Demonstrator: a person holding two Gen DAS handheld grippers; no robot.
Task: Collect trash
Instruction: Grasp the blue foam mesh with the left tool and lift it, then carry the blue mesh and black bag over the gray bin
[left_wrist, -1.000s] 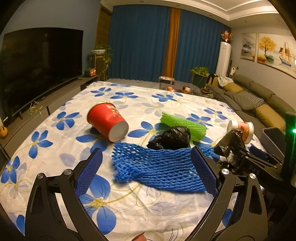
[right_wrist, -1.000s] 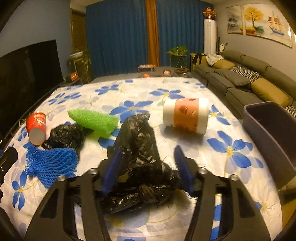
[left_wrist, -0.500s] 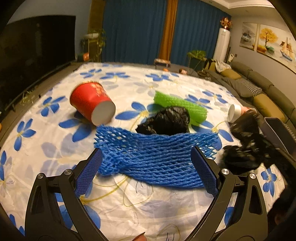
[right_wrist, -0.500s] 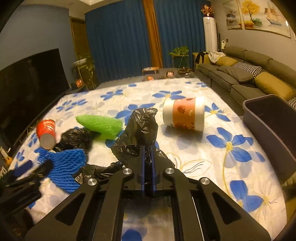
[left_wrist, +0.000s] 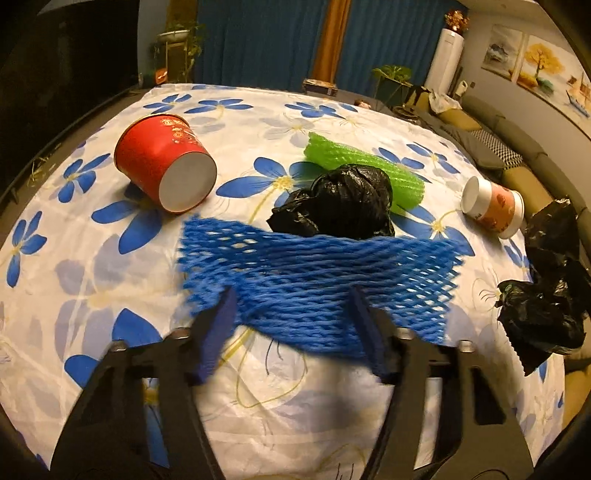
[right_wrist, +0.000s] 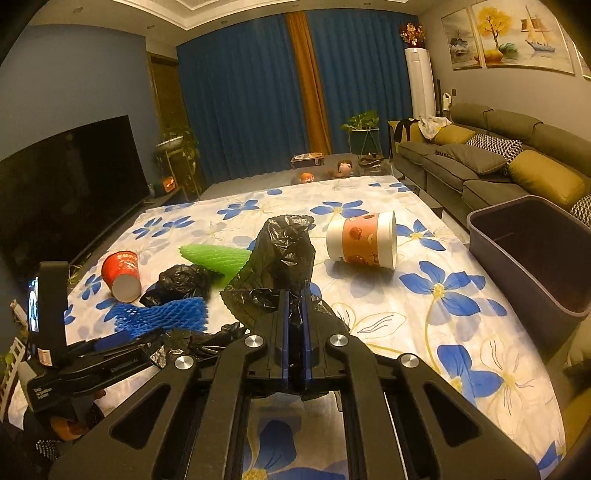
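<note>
1. The right tool (right_wrist: 294, 295) is clenched on a loose black plastic bag (right_wrist: 284, 251), which stands up out of its pads and trails down to the left; the same bag hangs at the right edge of the left wrist view (left_wrist: 550, 288).
2. The left tool (left_wrist: 293, 306) is closing, its two blue pads to either side of the near edge of a blue foam net (left_wrist: 317, 280). The pads look blurred, and they do not yet press the net.
3. The blue net lies flat on the tabletop (left_wrist: 110, 258), which is covered by a white cloth with blue flowers.
4. Just behind the net sits a knotted black bag (left_wrist: 340, 201), touching a green foam net (left_wrist: 354, 162) that lies beyond it.
5. A red paper cup (left_wrist: 162, 162) lies on its side to the left of these, its white bottom facing the camera.
6. A white and orange paper cup (right_wrist: 364, 240) lies on its side farther right, well apart from the red one.
7. A dark grey bin (right_wrist: 532, 254) stands at the right edge of the tabletop, next to a sofa (right_wrist: 491, 158).
</note>
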